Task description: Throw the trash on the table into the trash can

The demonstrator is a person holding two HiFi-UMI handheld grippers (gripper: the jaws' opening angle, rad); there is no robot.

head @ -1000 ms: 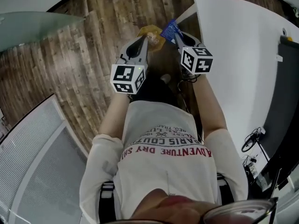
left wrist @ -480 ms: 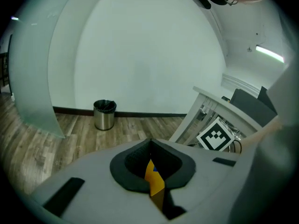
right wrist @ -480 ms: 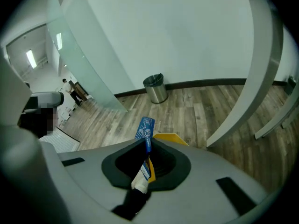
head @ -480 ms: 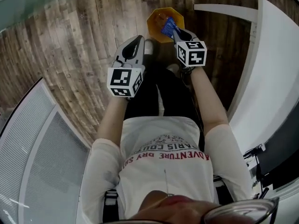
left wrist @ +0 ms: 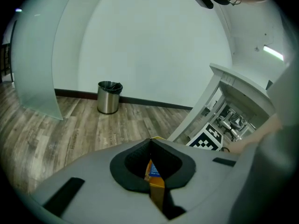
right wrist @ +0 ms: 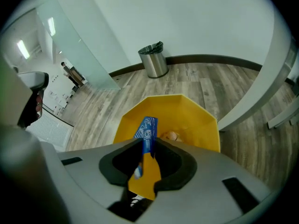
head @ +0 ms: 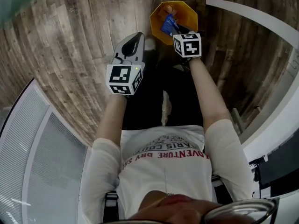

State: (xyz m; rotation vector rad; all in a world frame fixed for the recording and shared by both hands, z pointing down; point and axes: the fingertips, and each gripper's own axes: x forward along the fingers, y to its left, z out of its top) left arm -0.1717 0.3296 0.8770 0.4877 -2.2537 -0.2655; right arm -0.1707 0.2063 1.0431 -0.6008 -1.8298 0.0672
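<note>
Holds a blue wrapper (right wrist: 147, 127) upright in the right gripper (right wrist: 148, 143), directly over the open mouth of the yellow trash can (right wrist: 196, 125), so that a release should, by the line-up, drop it straight inside. Has just been easing those jaws apart, with the wrapper between them and, as far as can be seen, pinched at the tips. Tilts that gripper steeply downward, presumably to aim into the can and not at the floor. Carries a second piece of trash, an orange packet (left wrist: 155, 185), clamped in the closed left gripper (left wrist: 150, 139), off to the can's left and not over it, probably waiting its turn. Shows one pale scrap (right wrist: 173, 136) lying at the can's bottom. Sets all this on a grey-brown wood-plank floor (head: 70, 41), with the can just beyond the person's white shoe (head: 149, 44) and near the curved edge of a white table (head: 261, 20) at the right. Takes in, farther off, a small steel bin (left wrist: 109, 97) with a dark liner against a white wall (left wrist: 154, 45) with dark skirting, a frosted glass partition (right wrist: 79, 36), and a white slatted panel (head: 28, 171) low at the left.
</note>
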